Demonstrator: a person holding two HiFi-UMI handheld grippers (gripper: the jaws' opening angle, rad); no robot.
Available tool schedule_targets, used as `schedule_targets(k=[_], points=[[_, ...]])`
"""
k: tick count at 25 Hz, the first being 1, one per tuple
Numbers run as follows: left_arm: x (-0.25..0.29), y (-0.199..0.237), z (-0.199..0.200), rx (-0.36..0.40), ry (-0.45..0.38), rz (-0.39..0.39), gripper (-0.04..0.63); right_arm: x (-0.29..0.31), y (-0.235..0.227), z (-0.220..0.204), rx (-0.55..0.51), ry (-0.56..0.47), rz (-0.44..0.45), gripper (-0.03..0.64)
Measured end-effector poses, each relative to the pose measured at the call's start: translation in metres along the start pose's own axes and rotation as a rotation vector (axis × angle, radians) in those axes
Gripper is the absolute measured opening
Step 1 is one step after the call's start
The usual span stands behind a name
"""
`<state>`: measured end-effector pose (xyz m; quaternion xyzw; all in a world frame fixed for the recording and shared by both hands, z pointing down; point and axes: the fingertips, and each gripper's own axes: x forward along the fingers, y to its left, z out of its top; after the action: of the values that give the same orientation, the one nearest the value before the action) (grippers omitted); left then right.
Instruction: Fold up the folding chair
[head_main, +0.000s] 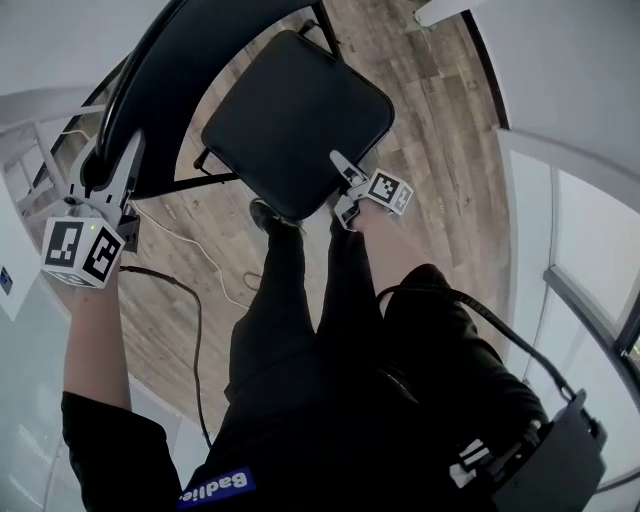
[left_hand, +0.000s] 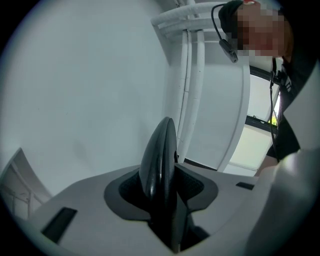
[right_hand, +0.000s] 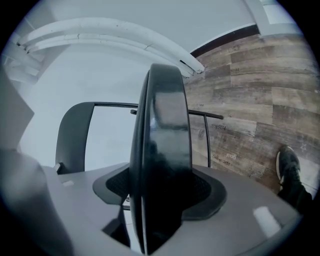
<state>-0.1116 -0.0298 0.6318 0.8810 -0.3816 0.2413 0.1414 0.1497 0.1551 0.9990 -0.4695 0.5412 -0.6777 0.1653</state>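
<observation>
1 black folding chair (head_main: 295, 120) stands open on the wood-plank floor (head_main: 420, 110), just ahead of the person's legs. Its square seat faces up, with the front edge toward the person. Its curved backrest (head_main: 150, 110) rises at the far side, its long axis running from lower left to upper right in the head view. There are 2 grippers, each with 1 marker cube. The left gripper (head_main: 108, 165) is clamped on the backrest's edge (left_hand: 159, 160), which fills the gap between its pads. The right gripper (head_main: 345, 188) is clamped on the seat's front edge (right_hand: 162, 150), 1 jaw above and 1 below. 2 cables, 1 white (head_main: 215, 265) and 1 black (head_main: 195, 330), trail over the floor. 1 dark shoe (right_hand: 287, 165) shows in the right gripper view. Faint marks on the planks (right_hand: 225, 157) are too small to read.
</observation>
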Motion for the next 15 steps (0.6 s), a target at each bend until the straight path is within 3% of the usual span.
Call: schedule_targets(k=[6, 15], points=[[-0.017, -0.048, 0.014, 0.035, 0.017, -0.034, 0.127, -0.015, 0.042, 0.004, -0.001, 0.012, -0.011, 0.252], [-0.043, -0.092, 0.025, 0.103, 0.031, -0.026, 0.110, -0.021, 0.105, 0.000, -0.011, 0.018, -0.019, 0.230]])
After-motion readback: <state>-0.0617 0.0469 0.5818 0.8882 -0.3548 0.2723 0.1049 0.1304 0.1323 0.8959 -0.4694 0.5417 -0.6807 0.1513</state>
